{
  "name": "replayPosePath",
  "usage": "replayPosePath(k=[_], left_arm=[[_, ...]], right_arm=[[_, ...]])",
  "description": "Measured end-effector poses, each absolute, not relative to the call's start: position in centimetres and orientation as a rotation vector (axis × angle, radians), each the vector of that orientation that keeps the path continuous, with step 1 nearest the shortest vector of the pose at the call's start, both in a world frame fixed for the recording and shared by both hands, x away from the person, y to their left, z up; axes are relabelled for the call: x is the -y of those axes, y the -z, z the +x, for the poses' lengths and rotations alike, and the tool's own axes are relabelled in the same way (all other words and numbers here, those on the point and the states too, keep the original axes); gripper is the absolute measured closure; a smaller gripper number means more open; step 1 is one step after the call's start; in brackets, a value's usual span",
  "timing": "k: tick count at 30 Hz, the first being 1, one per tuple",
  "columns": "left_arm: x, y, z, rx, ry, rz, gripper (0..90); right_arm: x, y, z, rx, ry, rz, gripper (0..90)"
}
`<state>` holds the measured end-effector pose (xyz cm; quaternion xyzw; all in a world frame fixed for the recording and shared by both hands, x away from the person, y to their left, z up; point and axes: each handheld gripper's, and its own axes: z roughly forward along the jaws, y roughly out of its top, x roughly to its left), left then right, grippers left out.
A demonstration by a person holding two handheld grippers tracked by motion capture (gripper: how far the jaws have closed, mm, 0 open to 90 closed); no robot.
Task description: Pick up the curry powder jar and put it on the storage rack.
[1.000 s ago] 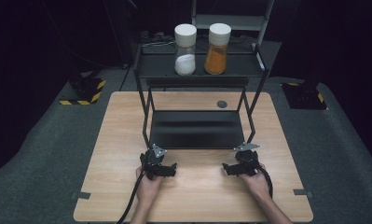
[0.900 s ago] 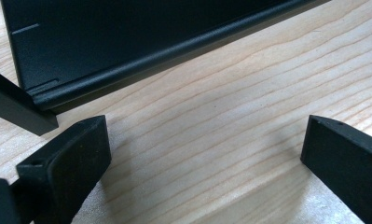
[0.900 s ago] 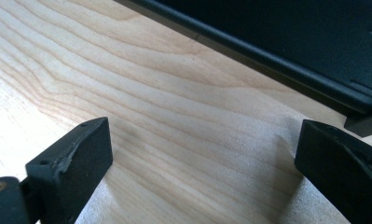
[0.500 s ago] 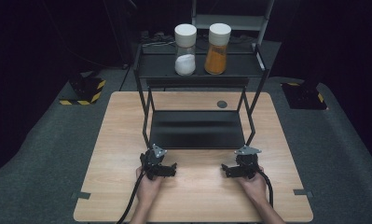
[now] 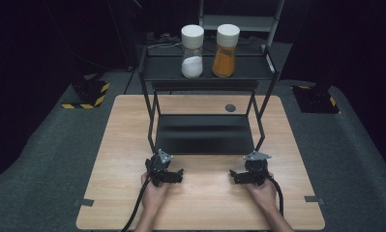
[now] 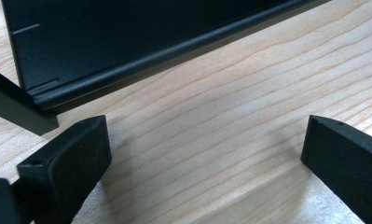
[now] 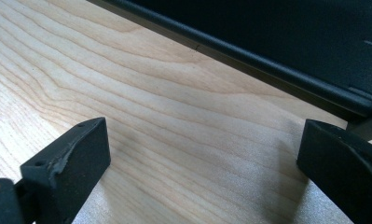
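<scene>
A black two-level rack (image 5: 205,133) stands on the wooden table (image 5: 123,125). On its top shelf sit a jar of white powder (image 5: 192,51) and a jar of orange powder (image 5: 226,50), both with white lids. My left gripper (image 5: 167,170) rests on the table just in front of the rack's front left leg, open and holding nothing. My right gripper (image 5: 244,171) rests near the front right leg, likewise open and holding nothing. In the left gripper view the jaws of the left gripper (image 6: 204,154) spread wide before the lower shelf's edge (image 6: 141,56). The right gripper (image 7: 202,154) faces that shelf edge (image 7: 249,56).
A small dark round disc (image 5: 230,108) lies on the table behind the rack. Grey floor surrounds the table, with black-and-yellow striped blocks (image 5: 86,94) at the left. The person's hands (image 5: 154,195) hold both grippers near the front edge.
The right gripper has shifted slightly toward the front of the table. The left gripper stays put.
</scene>
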<state>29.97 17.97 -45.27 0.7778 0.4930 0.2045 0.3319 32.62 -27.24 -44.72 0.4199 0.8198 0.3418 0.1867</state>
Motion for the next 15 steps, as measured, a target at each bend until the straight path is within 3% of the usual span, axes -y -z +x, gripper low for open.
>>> replayPosePath(k=[15], left_arm=[[-17.97,45.27,29.97,-1.288,-0.534,2.033,1.4]], right_arm=[[27.19,44.71,32.6,-2.306,-0.961,1.187,1.7]])
